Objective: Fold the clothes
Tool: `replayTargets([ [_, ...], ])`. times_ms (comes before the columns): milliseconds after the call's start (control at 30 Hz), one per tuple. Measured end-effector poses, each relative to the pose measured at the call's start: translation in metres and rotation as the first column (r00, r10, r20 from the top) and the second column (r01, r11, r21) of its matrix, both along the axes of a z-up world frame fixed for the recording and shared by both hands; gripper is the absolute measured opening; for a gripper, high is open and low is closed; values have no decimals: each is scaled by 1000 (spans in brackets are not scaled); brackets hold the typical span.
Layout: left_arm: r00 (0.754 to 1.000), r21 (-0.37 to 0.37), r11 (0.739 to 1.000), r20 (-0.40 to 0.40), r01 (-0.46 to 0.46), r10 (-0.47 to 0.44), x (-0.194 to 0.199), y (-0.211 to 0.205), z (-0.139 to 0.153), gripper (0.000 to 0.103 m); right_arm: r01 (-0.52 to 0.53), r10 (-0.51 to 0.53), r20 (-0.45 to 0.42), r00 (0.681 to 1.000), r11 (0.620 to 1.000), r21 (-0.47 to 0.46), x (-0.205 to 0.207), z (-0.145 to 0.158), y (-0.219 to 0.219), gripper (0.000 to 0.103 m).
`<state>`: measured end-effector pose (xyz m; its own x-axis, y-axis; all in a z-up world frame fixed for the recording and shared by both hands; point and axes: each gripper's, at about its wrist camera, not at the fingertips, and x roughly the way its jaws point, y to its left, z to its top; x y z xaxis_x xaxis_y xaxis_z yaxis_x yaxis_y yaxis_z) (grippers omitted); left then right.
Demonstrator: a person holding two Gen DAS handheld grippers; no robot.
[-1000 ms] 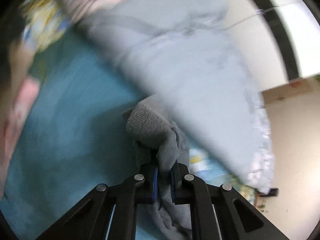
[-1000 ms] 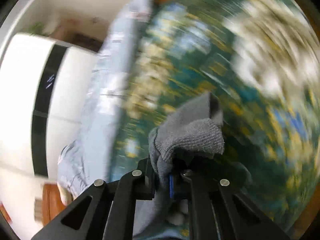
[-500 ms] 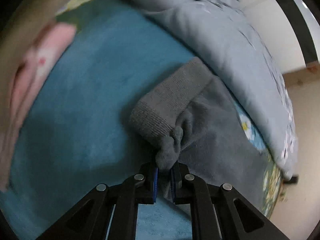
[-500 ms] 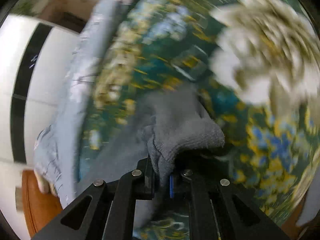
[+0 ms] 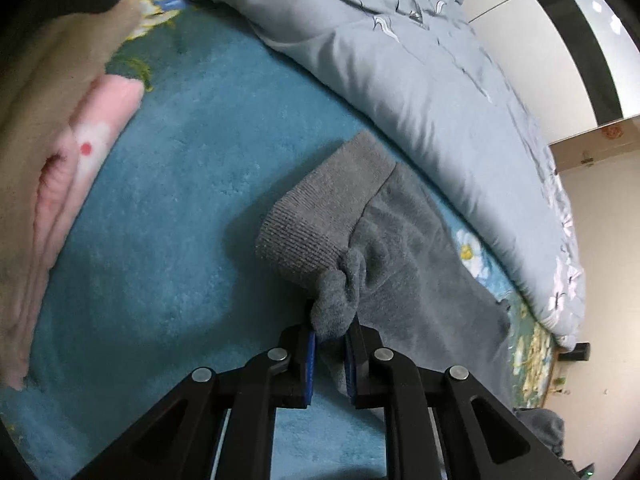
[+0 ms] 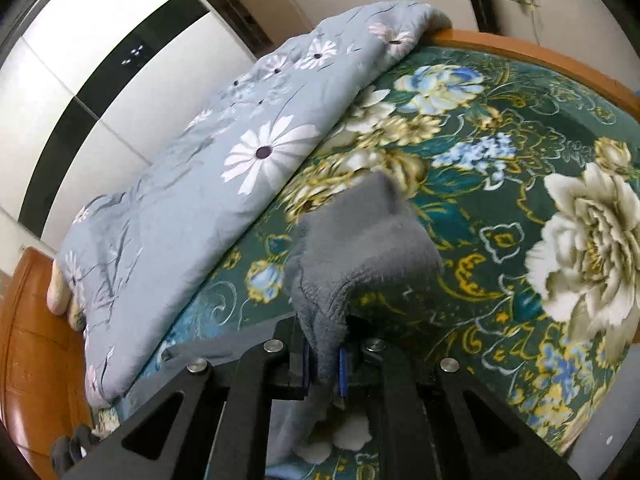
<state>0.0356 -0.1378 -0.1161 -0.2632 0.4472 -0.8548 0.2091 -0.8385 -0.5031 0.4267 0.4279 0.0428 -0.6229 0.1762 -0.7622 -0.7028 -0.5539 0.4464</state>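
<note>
Grey garment [image 5: 400, 248] is pinched in both grippers' jaws, lying on the teal bedspread [image 5: 180, 200].

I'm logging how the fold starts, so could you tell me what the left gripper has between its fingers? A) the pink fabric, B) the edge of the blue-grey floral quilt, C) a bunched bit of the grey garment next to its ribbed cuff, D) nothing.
C: the left gripper pinches a wad of the grey garment just beside the ribbed cuff, over the teal blanket.

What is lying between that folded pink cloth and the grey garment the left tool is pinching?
In the left wrist view, only bare teal blanket lies between the pink cloth and the grey garment.
</note>
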Motion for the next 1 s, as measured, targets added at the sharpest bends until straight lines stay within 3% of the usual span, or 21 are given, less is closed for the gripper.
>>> replayTargets([
  [67, 1000, -3, 1000, -10, 17, -17, -2, 3, -4, 13, 79, -77, 33, 996, 995, -59, 19, -19, 14, 10],
  [200, 995, -1, 997, 59, 78, -78, 3, 11, -17, 13, 219, -200, 109, 974, 953, -208, 56, -66, 38, 10],
  [333, 996, 87, 995, 68, 50, -56, 9, 1, -17, 14, 289, -265, 117, 957, 894, -342, 91, -105, 30, 15],
  [400, 996, 117, 992, 72, 41, -50, 10, -1, -15, 13, 277, -263, 88, 961, 891, -359, 101, -107, 21, 19],
  [500, 996, 125, 991, 71, 46, -55, 12, 0, -16, 13, 256, -252, 62, 966, 889, -380, 111, -108, 11, 31],
  [667, 997, 157, 987, 61, 38, -48, 16, -3, -5, 13, 217, -236, 8, 972, 883, -416, 122, -106, -5, 31],
  [700, 998, 152, 987, 50, 40, -48, 17, -3, 0, 13, 222, -245, -4, 970, 885, -410, 122, -104, -7, 24],
  [733, 997, 137, 989, 50, 45, -53, 16, -1, 2, 12, 223, -245, -2, 970, 889, -400, 122, -102, -8, 4],
  [800, 996, 101, 992, 47, 71, -76, 16, -1, 9, 11, 225, -237, 19, 971, 891, -394, 117, -99, -8, 3],
  [833, 996, 95, 993, 41, 77, -81, 16, -1, 12, 6, 215, -231, 5, 973, 897, -387, 114, -94, -8, 3],
  [900, 996, 71, 994, 48, 78, -81, 16, -1, 19, 5, 194, -218, -24, 976, 908, -373, 108, -83, -7, 3],
  [1000, 988, 15, 988, 32, 151, -151, 13, 9, 37, 5, 151, -182, -65, 981, 932, -328, 93, -57, -2, 3],
])
